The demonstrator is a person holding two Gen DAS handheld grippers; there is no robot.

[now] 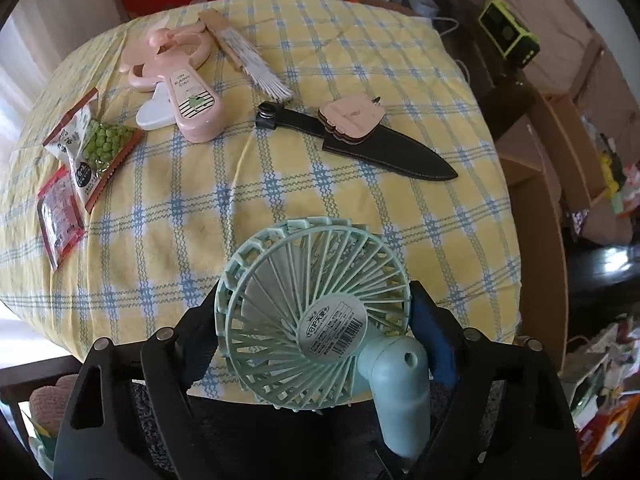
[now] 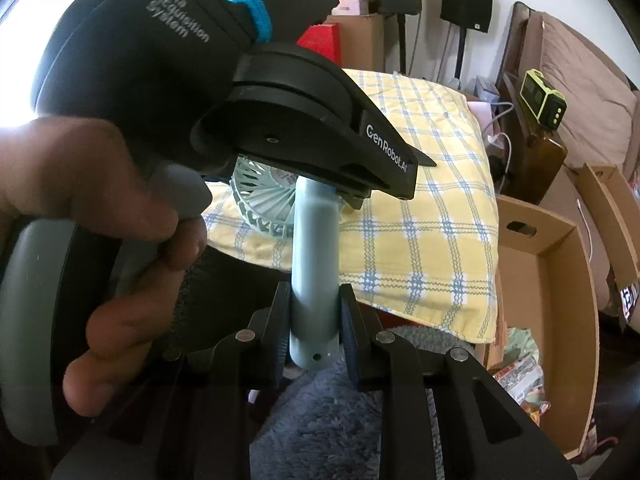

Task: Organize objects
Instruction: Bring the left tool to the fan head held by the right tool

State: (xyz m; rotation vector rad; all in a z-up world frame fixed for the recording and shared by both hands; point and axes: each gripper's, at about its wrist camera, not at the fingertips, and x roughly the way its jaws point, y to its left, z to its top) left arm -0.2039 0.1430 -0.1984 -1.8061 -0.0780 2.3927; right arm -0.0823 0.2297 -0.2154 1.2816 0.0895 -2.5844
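Tongs first: the right tongs (image 2: 314, 332) are pinching the lower end of the handle of the mint-green handheld fan (image 1: 316, 320), both pads flat against the smooth cylinder. The left tongs (image 1: 316, 328) stand wide around the fan's round cage, one finger at 9 o'clock of the grille and the other at 3 o'clock; whether the pads actually press on the rim cannot be told, since the cage hides the contact.

That puts the fan at 6 o'clock of the left wrist view, off the near edge of the checked yellow cloth (image 1: 360, 208) on the tabletop, carried between both tools. A person's hand (image 2: 100, 200) wraps the left tool's grip.

By its look the fan is light, hollow plastic. Its handle seems stiff and smooth, likely slippery and apt to swivel in a pinch so near its end. The thin ribs of the cage would probably flex or snap if squeezed, so the handle or the thicker neck under the cage is the better hold.

Hard to read: the fan's front face and any switch are turned away, and the small print on its sticker (image 1: 332, 328) is illegible. At 10 o'clock the pink fan (image 1: 188, 100) overlaps a white piece beneath it.
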